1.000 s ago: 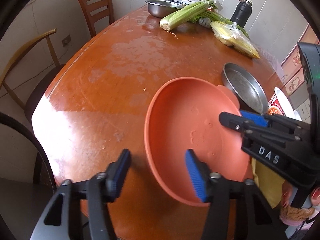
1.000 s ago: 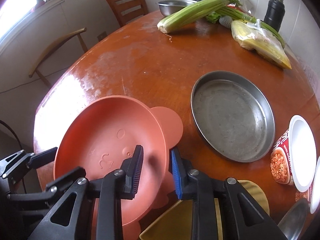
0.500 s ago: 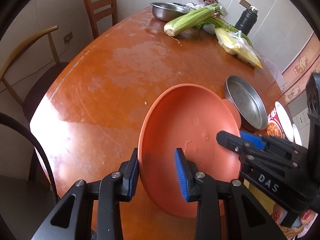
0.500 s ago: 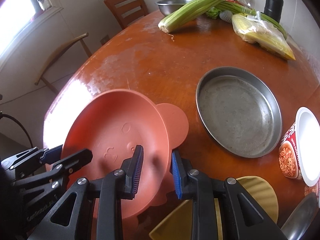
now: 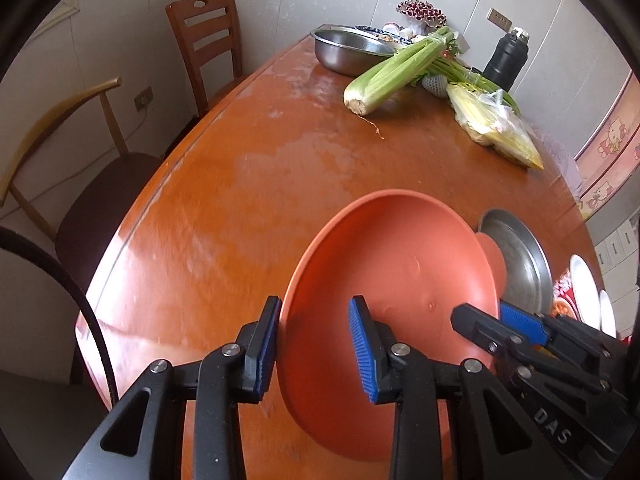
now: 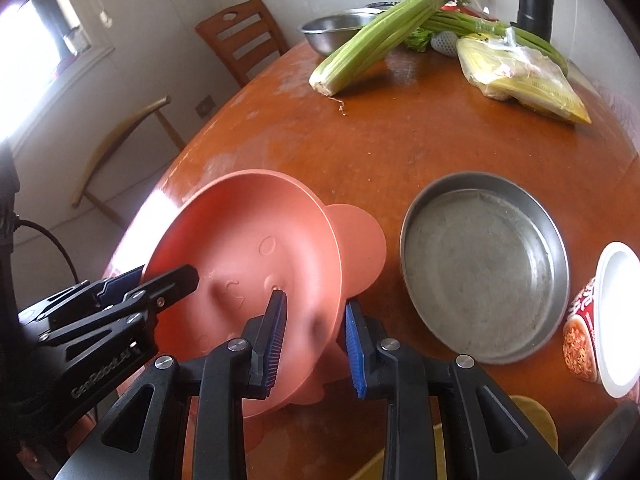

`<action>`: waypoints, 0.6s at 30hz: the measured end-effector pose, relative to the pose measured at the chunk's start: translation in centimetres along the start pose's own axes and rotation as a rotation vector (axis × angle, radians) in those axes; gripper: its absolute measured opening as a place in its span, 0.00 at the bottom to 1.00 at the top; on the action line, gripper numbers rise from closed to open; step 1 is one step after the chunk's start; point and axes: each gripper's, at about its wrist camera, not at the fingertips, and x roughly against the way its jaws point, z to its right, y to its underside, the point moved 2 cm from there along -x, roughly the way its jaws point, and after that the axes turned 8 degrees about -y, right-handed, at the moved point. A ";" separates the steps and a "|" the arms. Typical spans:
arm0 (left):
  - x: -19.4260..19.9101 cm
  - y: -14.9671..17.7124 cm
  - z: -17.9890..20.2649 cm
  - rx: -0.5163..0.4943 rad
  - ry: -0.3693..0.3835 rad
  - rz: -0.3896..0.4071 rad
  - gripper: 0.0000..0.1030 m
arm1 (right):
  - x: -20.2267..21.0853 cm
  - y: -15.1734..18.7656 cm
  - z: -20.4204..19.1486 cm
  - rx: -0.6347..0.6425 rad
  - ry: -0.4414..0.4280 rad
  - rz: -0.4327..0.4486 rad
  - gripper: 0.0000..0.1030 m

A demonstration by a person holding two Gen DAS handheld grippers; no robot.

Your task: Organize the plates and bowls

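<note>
Here a glossy round wooden table fills a white-tiled room.

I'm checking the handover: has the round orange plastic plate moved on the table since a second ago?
Yes. The orange plate sits tilted and further from the round steel pan than before.

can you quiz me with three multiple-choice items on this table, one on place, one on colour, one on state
1. Where is the round metal pan?
A. beside the pink bowl
B. on a chair
C. under the celery

2. What colour are the pads of the right tool?
A. red
B. blue
C. green

3. What is inside the metal pan?
A. nothing
B. celery
C. a cup

Answers:
1 A, it lies flat on the table next to the bowl.
2 B, both pads show blue.
3 A, its bare bottom shows.
</note>
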 end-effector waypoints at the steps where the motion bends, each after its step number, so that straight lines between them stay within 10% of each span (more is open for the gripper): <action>1: -0.3 -0.5 0.1 -0.004 -0.001 0.005 0.34 | -0.1 -0.2 0.1 -0.011 -0.002 0.000 0.29; 18: -4.1 -2.6 1.0 -0.058 -0.059 -0.026 0.34 | -1.8 -1.0 1.4 -0.048 -0.016 -0.033 0.30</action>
